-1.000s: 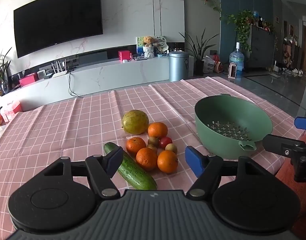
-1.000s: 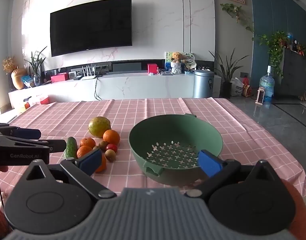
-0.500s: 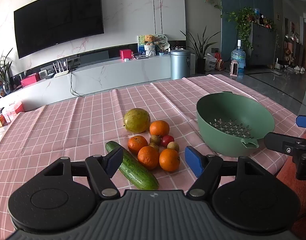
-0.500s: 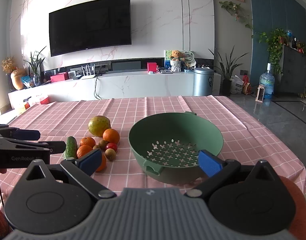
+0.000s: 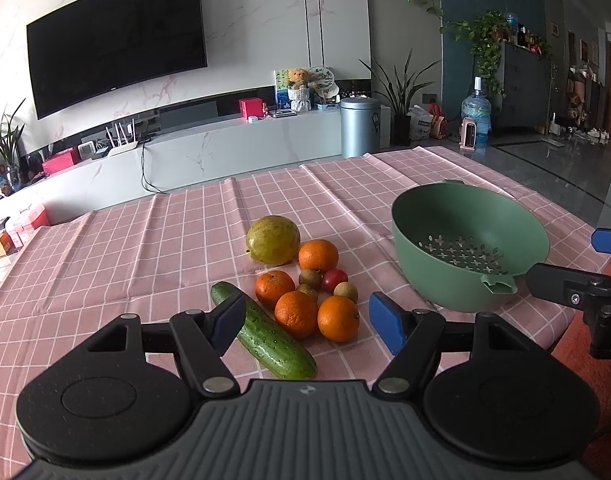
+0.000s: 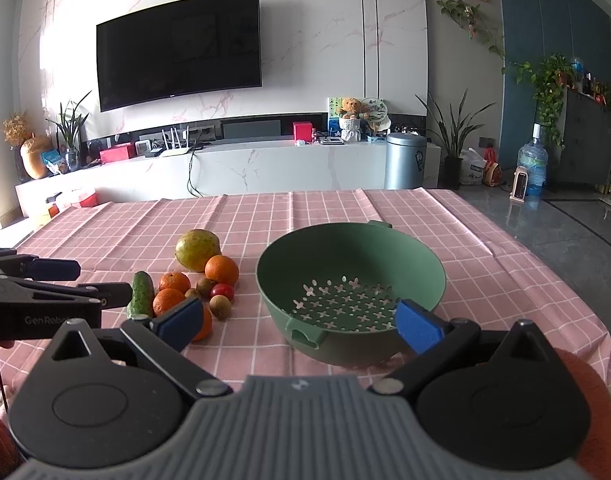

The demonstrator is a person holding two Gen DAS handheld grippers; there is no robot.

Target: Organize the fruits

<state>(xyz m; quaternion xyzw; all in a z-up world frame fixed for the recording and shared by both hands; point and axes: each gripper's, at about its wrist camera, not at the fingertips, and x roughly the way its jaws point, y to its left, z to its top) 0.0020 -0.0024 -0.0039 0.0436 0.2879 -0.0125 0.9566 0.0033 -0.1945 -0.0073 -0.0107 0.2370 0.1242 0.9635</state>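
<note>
Left gripper [image 5: 305, 318] hangs with its jaws spread wide and nothing between them, aimed down at the fruit pile just ahead on the bench [image 5: 125, 256]. Nearest its line sits an orange [image 5: 338, 318], touching a second orange [image 5: 296, 314], with the cucumber [image 5: 263, 336] just beside the left jaw, its long axis running from near the camera away to the left. Behind them a third orange [image 5: 274, 289], a fourth orange [image 5: 318, 255], a few small brown fruits, a red one [image 5: 334, 280] and the big yellow-green fruit [image 5: 272, 239] at the back. Right gripper [image 6: 301, 322] has its jaws spread too, empty, pointed straight at the green colander [image 6: 425, 264], which sits to the right of the pile, close by but apart from it. The colander holds nothing, its holed floor bare. By my reading the left hand is nearer the fruit, the right nearer the colander, so no fruit has gone in yet and the first pick looks like the left's, then a carry rightward over the rim.
</note>
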